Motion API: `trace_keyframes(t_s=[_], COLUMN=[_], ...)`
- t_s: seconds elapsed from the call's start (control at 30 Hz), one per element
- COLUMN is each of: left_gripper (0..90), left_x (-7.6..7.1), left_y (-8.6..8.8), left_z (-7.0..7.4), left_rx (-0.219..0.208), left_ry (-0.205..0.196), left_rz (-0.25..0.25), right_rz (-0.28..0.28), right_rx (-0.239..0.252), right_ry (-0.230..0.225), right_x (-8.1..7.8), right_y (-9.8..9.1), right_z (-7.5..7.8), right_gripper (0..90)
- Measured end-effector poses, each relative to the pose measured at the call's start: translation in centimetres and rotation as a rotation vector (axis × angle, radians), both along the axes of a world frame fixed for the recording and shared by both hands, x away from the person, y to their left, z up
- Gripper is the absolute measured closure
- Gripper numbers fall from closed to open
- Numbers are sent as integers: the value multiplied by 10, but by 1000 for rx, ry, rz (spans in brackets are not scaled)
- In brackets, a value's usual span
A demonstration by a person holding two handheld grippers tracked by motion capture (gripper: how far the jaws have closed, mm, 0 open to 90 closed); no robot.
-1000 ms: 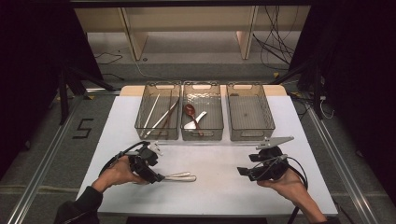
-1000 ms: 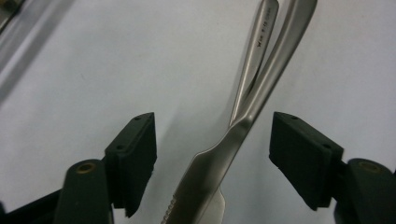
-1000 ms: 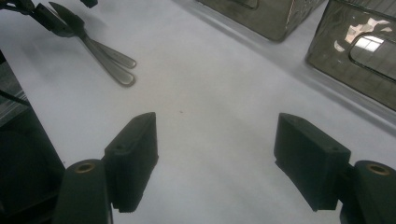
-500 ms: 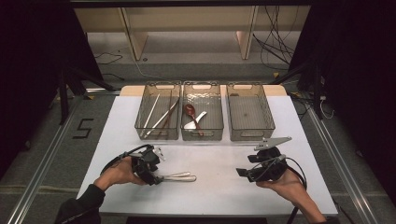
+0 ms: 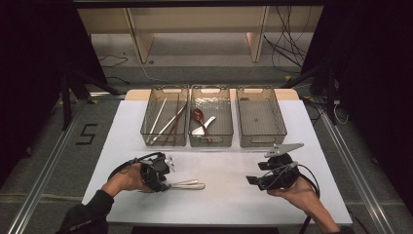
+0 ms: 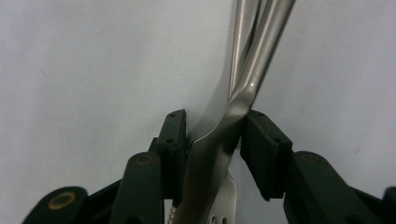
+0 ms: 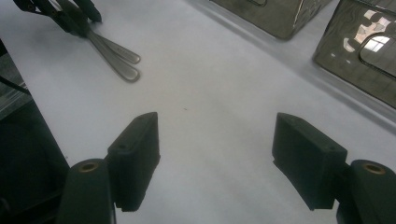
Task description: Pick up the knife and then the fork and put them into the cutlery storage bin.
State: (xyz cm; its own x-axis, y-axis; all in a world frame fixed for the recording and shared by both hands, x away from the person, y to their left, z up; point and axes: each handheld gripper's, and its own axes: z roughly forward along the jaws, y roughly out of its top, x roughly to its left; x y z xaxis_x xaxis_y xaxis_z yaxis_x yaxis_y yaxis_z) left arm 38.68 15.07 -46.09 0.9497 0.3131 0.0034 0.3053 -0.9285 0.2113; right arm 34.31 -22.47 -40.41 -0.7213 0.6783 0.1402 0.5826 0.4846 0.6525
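Down near the front edge of the white table [image 5: 229, 161], toward its left corner, the left gripper [image 5: 163, 179] lies low over two pieces of metal cutlery [image 5: 187, 185] that rest flat on the tabletop, handles pointing toward the middle. Its jaws have just been closing, and in the left gripper view the pads now press both sides of the cutlery [image 6: 219, 154] at the necks, one piece showing fork slots. The right gripper [image 5: 254, 181] hovers near the front right corner, well apart from the cutlery, jaws spread wide with nothing between them [image 7: 215, 158]. Along the far edge stand three clear bins: the left bin [image 5: 164, 123] with chopsticks, the middle bin [image 5: 210, 122] with spoons, the right bin [image 5: 260, 122].
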Motion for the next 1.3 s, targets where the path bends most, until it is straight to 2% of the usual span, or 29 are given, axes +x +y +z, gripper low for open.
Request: trace_keyframes(t_s=[0.13, 0.27, 0.47, 0.7, 0.9, 1.1, 1.17, 1.3], left_gripper=[643, 675, 707, 711, 712, 712, 713, 715], left_x=[-4, -7, -8, -11, -13, -13, -15, -16], left_y=[-2, -4, -4, -4, -7, -10, -12, -15], left_z=[0, 2, 2, 3, 8, 7, 10, 9], left_rx=[7, 32, 33, 23, 43, 57, 59, 59], left_ry=[-17, -40, -45, -56, -70, -52, -72, -81], left_rz=[-56, -116, -138, -145, -152, -120, -126, -131], right_rz=[-2, -2, 2, 4, 7, 5, 6, 5], right_rx=[1, 1, 2, 3, 4, 3, 4, 2], right_ry=[3, 2, 0, -1, 0, -1, -1, 0], right_x=[0, 0, 0, 0, 0, 0, 0, 0], right_y=[0, 0, 0, 0, 0, 0, 0, 0], right_z=[0, 0, 1, 1, 1, 1, 1, 1], right_gripper=[328, 329, 331, 333, 335, 336, 336, 337])
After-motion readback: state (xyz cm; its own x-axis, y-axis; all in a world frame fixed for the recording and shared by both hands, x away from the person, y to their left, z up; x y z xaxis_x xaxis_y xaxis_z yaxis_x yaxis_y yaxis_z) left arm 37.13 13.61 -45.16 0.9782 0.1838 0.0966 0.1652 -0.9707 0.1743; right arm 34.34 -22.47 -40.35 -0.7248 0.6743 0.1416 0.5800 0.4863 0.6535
